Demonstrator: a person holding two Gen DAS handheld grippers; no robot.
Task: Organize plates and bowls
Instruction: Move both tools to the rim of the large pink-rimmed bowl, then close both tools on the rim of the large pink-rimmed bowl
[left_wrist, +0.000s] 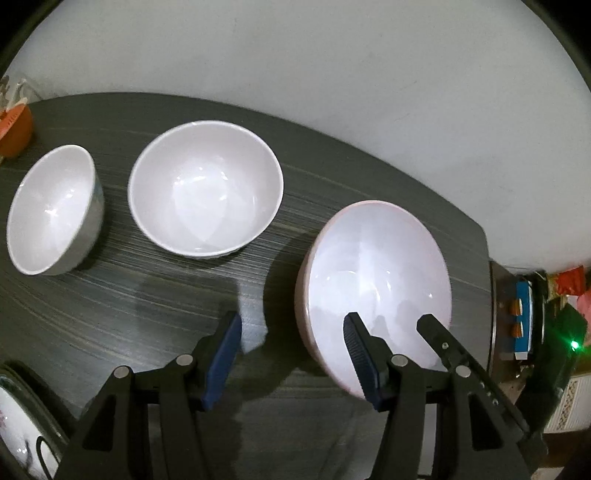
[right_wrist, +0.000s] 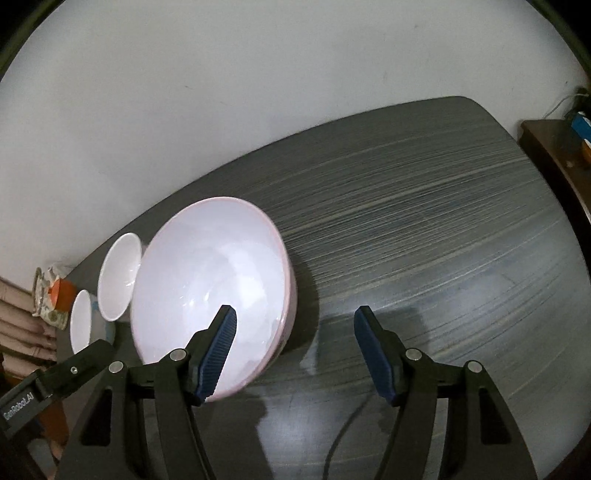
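Two grippers hang above the dark table with jaws spread apart, holding nothing. Left gripper sits at lower centre of its view, right gripper likewise. Between them stands the pink-rimmed bowl; two white bowls lie upper left.

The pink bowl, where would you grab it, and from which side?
Probably by the near rim. The pink bowl sits upright on the table, too wide to span, so one jaw goes inside and one outside its thin wall. The right gripper is open beside it, with bare table there to come in from.
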